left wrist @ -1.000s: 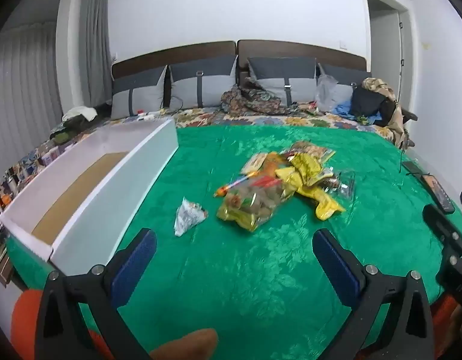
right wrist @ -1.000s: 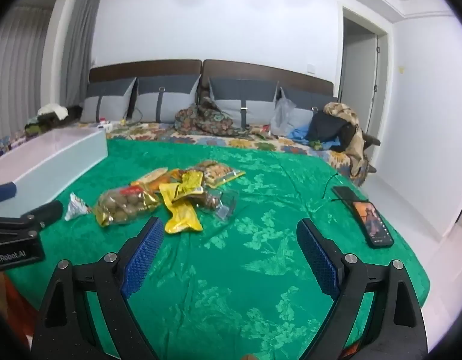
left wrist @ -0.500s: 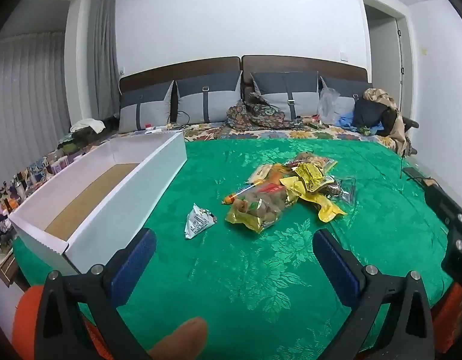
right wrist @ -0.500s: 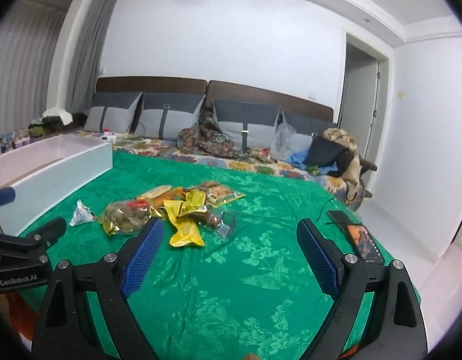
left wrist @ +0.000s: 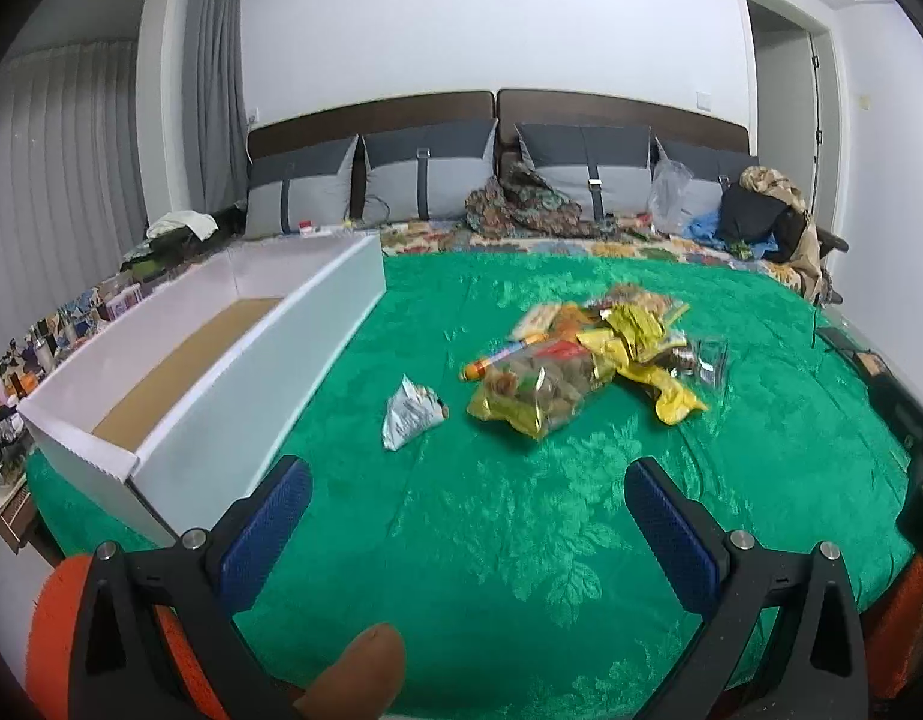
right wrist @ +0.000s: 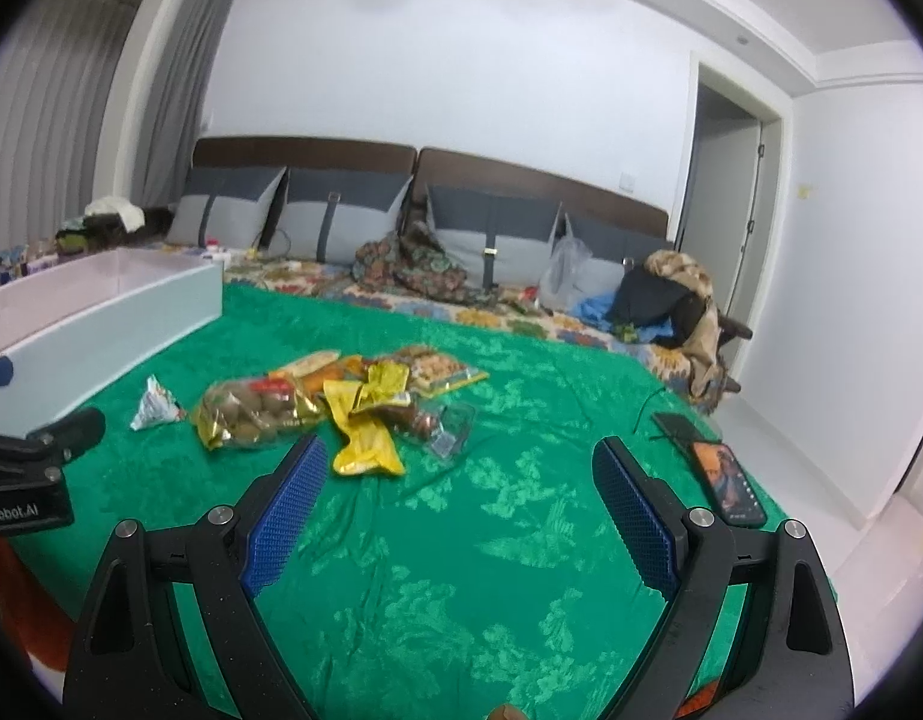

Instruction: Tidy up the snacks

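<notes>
Left tool (left wrist: 467, 516): apart, empty | right tool (right wrist: 458, 495): apart, empty | snacks (left wrist: 587, 360) heaped centre frame on bed (left wrist: 521, 540) | box (left wrist: 221, 354) left, open, likely ready for sorting.

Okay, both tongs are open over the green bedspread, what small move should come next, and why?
Probably ease the left tongs forward and down toward the small silver packet. It lies alone, apart from the snack pile, nearest the white box, so it looks the easiest first grab. Both the left and the right tongs are open and empty, and nothing is in the box yet.
</notes>
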A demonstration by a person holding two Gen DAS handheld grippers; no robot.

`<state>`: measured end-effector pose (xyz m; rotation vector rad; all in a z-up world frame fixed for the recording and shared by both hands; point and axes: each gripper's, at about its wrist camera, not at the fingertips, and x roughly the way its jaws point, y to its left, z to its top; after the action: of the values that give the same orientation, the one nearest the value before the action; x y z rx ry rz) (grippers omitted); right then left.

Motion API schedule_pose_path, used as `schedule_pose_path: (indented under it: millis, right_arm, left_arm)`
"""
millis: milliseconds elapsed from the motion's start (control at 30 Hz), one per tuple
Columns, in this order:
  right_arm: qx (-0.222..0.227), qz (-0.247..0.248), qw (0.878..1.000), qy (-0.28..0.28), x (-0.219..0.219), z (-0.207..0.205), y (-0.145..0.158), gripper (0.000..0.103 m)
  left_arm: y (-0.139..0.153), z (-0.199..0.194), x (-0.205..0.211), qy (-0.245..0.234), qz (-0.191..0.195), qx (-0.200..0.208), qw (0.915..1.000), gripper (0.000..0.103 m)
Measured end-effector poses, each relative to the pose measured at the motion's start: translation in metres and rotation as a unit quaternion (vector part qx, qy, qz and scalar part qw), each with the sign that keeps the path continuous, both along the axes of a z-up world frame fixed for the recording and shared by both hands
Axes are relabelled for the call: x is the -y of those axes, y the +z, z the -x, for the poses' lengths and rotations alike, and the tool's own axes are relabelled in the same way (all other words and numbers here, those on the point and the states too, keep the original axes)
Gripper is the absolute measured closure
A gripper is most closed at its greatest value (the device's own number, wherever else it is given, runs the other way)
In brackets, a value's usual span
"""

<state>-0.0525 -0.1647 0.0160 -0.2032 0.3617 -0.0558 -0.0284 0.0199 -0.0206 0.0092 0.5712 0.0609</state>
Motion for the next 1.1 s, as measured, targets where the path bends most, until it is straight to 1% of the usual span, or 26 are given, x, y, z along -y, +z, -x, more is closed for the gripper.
schedule_pose_path:
  millis: [100,400,467,500,567,600,633,700,767,867,900,967,1100]
  right_arm:
    - [-0.001,0.006,1.000,0.000,-0.002,-0.001,-0.002,0.011]
    - [-0.023,0.002,1.000,-0.010,0.003,-0.012,-0.015,0.011]
    - [-0.036,-0.006,0.999,-0.013,0.006,-0.018,-0.018,0.011]
    - [-0.051,-0.019,0.998,-0.015,0.010,-0.024,-0.021,0.011]
    - [-0.106,-0.061,0.992,-0.021,0.027,-0.052,-0.032,0.011]
    - [-0.147,-0.082,0.985,-0.034,0.041,-0.077,-0.042,0.011]
    - [-0.174,-0.095,0.979,-0.043,0.051,-0.092,-0.052,0.011]
    - [-0.236,-0.119,0.962,-0.062,0.073,-0.130,-0.077,0.011]
    - [-0.270,-0.123,0.952,-0.074,0.090,-0.162,-0.099,0.011]
    - [-0.295,-0.106,0.946,-0.077,0.102,-0.194,-0.120,0.010]
    - [-0.289,-0.114,0.948,-0.070,0.107,-0.201,-0.123,0.011]
    - [-0.280,-0.114,0.950,-0.076,0.115,-0.216,-0.124,0.010]
    - [-0.279,-0.123,0.947,-0.099,0.135,-0.238,-0.125,0.009]
  left_arm:
    - [-0.008,-0.004,0.002,-0.006,-0.003,-0.017,0.9998,0.000]
    - [-0.019,-0.007,0.004,-0.021,-0.005,-0.047,0.9987,0.000]
    - [-0.021,-0.008,0.003,-0.020,-0.008,-0.051,0.9985,0.000]
    - [-0.022,-0.009,0.002,-0.019,-0.009,-0.053,0.9984,0.000]
    - [-0.023,-0.010,0.000,-0.016,-0.011,-0.056,0.9983,0.000]
    - [-0.023,-0.010,-0.001,-0.015,-0.010,-0.057,0.9982,0.000]
    - [-0.023,-0.010,-0.003,-0.013,-0.010,-0.058,0.9982,0.000]
    - [-0.024,-0.011,-0.006,-0.009,-0.009,-0.059,0.9982,0.000]
    - [-0.025,-0.011,-0.009,-0.004,-0.008,-0.061,0.9981,0.000]
    - [-0.030,-0.015,-0.016,0.006,-0.001,-0.074,0.9972,0.000]
    - [-0.032,-0.017,-0.018,0.011,0.002,-0.079,0.9968,0.000]
    - [-0.035,-0.019,-0.020,0.016,0.003,-0.085,0.9962,0.000]
    - [-0.042,-0.022,-0.019,0.017,0.000,-0.098,0.9950,0.000]
